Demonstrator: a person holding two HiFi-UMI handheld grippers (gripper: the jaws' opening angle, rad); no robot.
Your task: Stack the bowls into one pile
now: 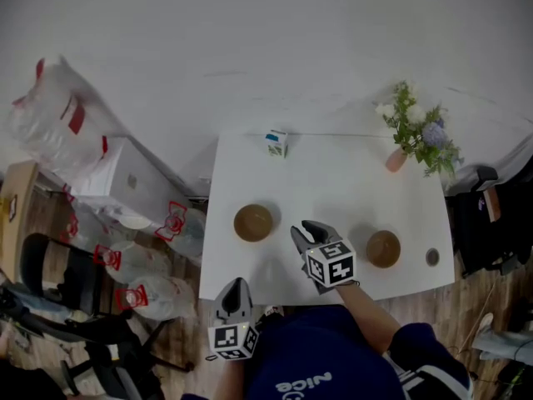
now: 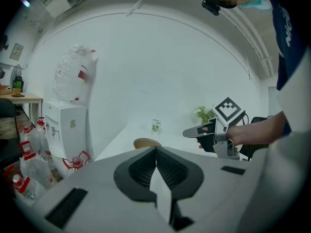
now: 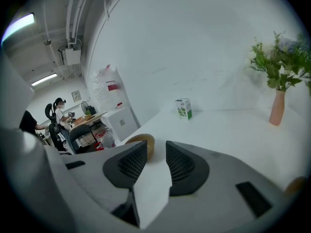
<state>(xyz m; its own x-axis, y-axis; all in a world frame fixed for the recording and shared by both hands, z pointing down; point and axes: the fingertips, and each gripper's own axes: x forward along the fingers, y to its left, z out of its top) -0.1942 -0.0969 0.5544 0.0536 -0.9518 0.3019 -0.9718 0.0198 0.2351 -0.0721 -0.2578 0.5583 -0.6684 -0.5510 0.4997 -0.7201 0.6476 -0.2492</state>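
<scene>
Head view: the left bowl [image 1: 253,222] and the right bowl [image 1: 383,248] are seen well apart on the bench [image 1: 333,173]. The right claw [image 1: 308,230] is held between them, the left claw [image 1: 235,286] at the near edge.
Left gripper view: the left claw's jaws are pressed together, empty.
Right gripper view: the right claw's jaws are narrowly parted, empty.

- The table [image 1: 333,177] has its far edge against the wall and its near edge toward me.
- One bowl [image 1: 253,222] sits on the table's left half, about midway from front to back.
- The other bowl [image 1: 383,248] sits on the table's right half, closer to the near edge.
- A carton [image 1: 276,142] stands at the table's far edge, left of middle.
- A vase of flowers [image 1: 398,158] stands near the table's far right corner.
- A small round thing [image 1: 432,257] lies by the table's right edge.
- My right gripper [image 1: 310,228] is over the table's middle, between the bowls.
- My left gripper [image 1: 236,284] is at the table's near left corner.
- Water bottles [image 1: 158,294] stand on the floor left of the table.
</scene>
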